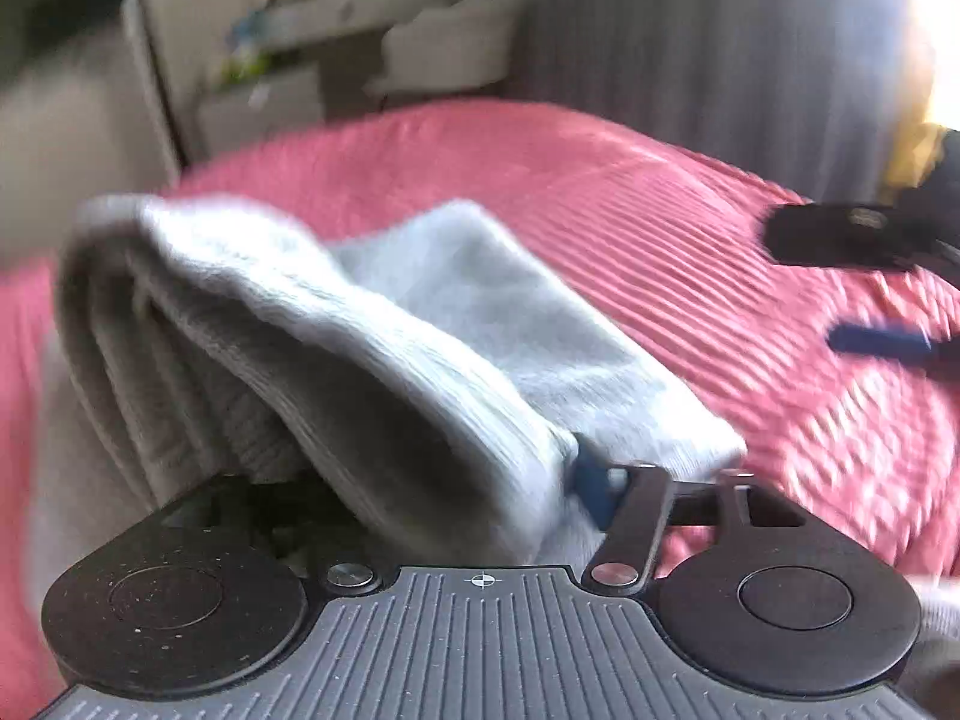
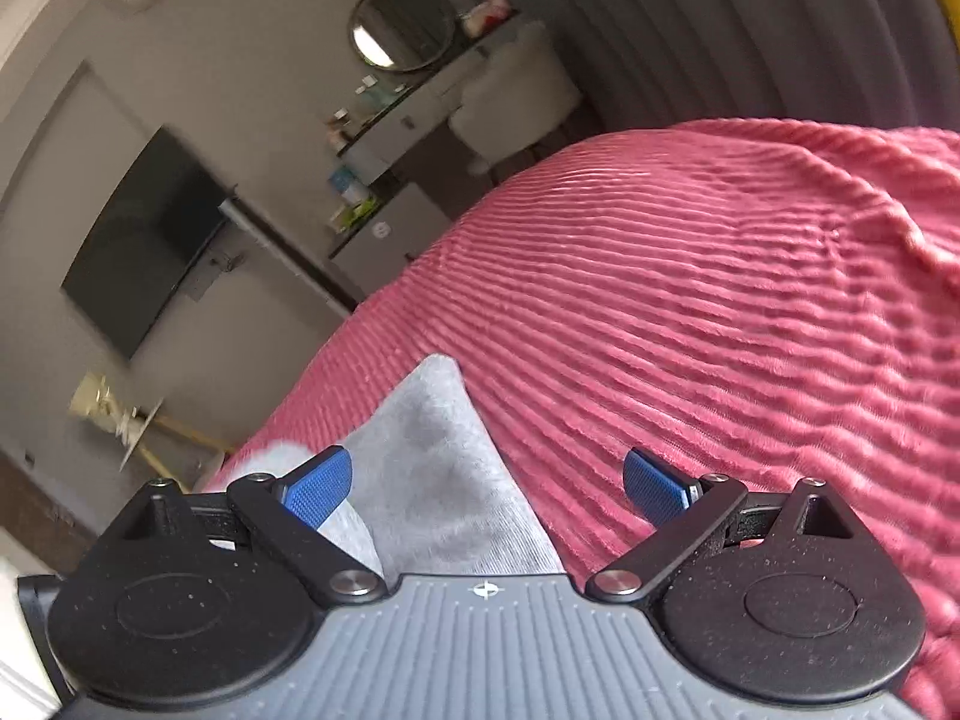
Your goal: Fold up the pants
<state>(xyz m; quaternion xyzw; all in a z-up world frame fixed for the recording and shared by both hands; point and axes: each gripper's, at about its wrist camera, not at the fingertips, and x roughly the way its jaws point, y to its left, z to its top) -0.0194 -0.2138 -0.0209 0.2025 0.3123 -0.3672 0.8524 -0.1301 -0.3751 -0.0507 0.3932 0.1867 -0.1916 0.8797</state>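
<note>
Right wrist: pants (image 2: pixel 432 480) edge, bedspread (image 2: pixel 720 300) beyond.

Daylight floods in from a blown-out white window (image 1: pixel 936 18) far up and right of the left claw (image 1: pixel 480 480), washing the curtain (image 1: pixel 690 60) beside it with haze. That view is smeared by motion blur: the grey pants (image 1: pixel 372 330) over the claw, the pink bedspread (image 1: pixel 750 360) ahead and the shelves (image 1: pixel 336 24) beyond all lack sharp edges. A deep shadow fills the pants' fold. The right wrist view is dimmer and sharper; the bedspread ribs ahead of the right claw (image 2: pixel 486 486) read clearly, with soft sheen. Fisheye bending curves walls and the television (image 2: pixel 144 240) to its left.
</note>
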